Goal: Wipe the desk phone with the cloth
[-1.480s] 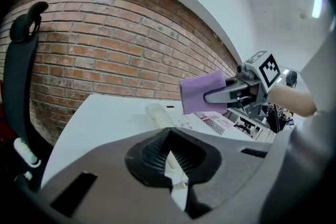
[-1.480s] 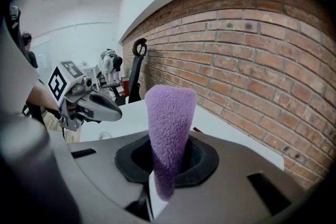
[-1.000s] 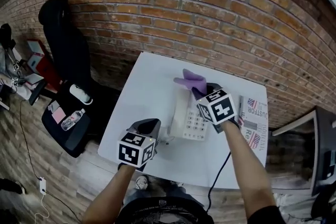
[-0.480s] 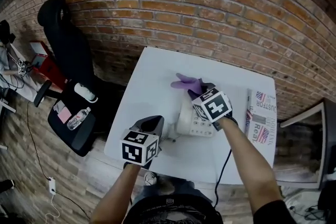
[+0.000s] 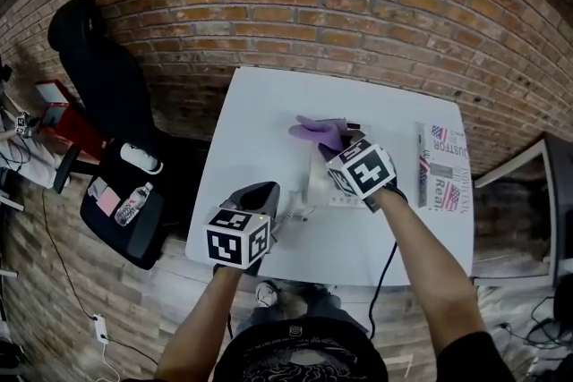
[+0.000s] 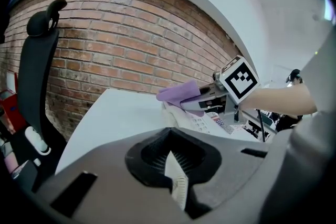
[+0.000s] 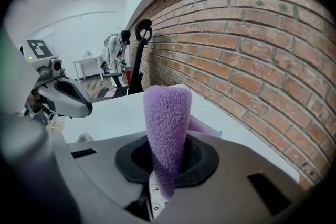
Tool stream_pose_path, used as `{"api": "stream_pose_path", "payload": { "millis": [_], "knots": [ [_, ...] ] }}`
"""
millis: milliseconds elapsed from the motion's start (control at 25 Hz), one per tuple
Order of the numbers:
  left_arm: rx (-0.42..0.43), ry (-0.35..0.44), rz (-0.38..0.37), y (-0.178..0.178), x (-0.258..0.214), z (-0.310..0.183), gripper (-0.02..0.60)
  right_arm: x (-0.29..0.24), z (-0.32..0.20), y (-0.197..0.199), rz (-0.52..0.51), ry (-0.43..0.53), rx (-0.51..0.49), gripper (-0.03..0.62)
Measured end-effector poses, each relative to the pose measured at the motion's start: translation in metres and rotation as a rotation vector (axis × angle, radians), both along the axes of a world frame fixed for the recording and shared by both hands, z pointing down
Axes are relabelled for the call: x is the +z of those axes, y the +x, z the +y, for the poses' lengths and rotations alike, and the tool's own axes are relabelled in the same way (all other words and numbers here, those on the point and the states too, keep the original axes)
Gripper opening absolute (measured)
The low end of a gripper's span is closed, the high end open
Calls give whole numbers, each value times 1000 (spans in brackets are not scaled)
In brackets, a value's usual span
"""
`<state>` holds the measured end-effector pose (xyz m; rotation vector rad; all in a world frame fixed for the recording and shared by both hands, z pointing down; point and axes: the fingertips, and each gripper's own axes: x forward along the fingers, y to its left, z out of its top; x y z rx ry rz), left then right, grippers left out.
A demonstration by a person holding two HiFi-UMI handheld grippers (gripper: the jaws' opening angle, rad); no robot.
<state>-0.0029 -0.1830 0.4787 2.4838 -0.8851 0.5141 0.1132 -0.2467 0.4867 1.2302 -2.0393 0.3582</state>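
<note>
Right gripper [image 7: 164,173]: jaws clenched on 1 purple cloth [image 7: 167,113], fleecy, standing in a folded cone. It is held over the far end of 1 white desk phone [image 5: 320,183], a boxy plastic set with a keypad. Left gripper [image 6: 171,147]: jaws closed together, nothing between them, near the phone's left side. Surface: 1 smooth white table [image 5: 255,116] with 1 folded newspaper [image 5: 439,167] on it, against a red brick wall [image 5: 358,13]. 1 black office chair [image 5: 94,58] stands left of the table.

We look steeply down from head onto white square tabletop [image 5: 260,130]. Our gripper cameras sit low, close over it, roughly facing each other; all views share red brick wall [image 6: 121,50].
</note>
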Motion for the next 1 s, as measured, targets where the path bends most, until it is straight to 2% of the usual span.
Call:
{"api": "stream_pose_path", "payload": {
  "millis": [360, 1000],
  "knots": [
    [49, 7, -1, -17, 0, 5, 5, 4, 23, -15, -18, -8, 48, 46],
    [126, 31, 22, -25, -5, 18, 5, 27, 83, -46, -68, -67, 74, 46]
  ]
}}
